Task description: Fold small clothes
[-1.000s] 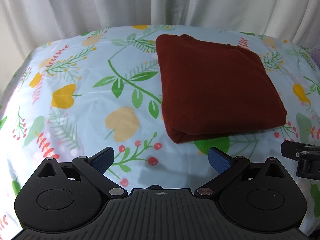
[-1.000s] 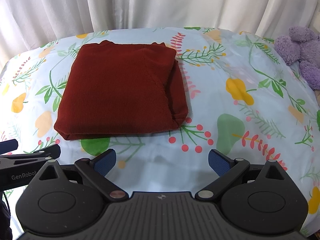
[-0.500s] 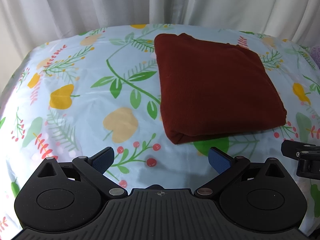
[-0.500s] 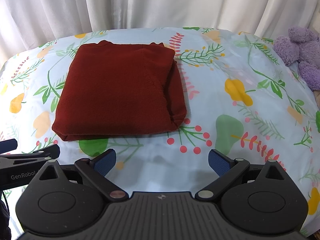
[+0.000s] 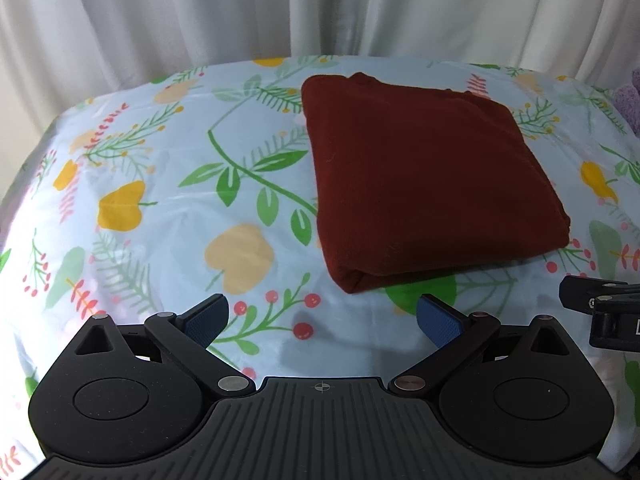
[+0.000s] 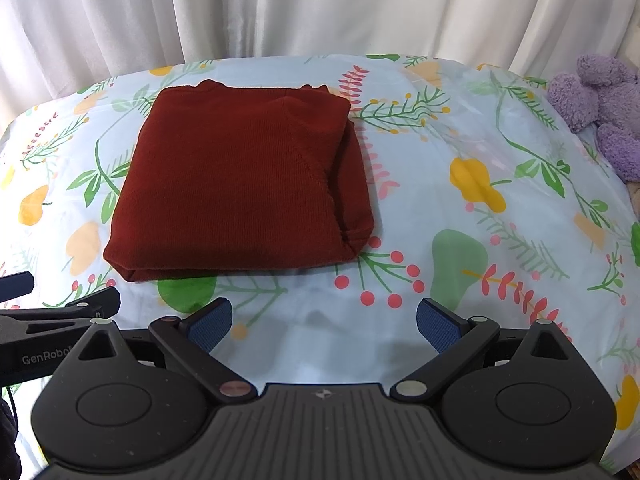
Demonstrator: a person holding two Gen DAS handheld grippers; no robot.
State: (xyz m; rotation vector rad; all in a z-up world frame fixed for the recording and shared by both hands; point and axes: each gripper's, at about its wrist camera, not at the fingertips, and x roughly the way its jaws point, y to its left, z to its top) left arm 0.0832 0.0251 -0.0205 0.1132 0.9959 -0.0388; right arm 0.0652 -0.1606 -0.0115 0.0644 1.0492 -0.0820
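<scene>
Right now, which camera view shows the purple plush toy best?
The right wrist view: the purple plush toy lies in plain sight at the right edge. The left wrist view catches only a purple sliver at its right border.

Floral sheet [image 6: 460, 128] w/ purple plush toy [image 6: 600, 108] at edge, white curtain [image 6: 320, 4] behind.

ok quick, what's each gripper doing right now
left gripper: open, holding nothing.
right gripper: open, holding nothing, short of the folded red garment.
</scene>
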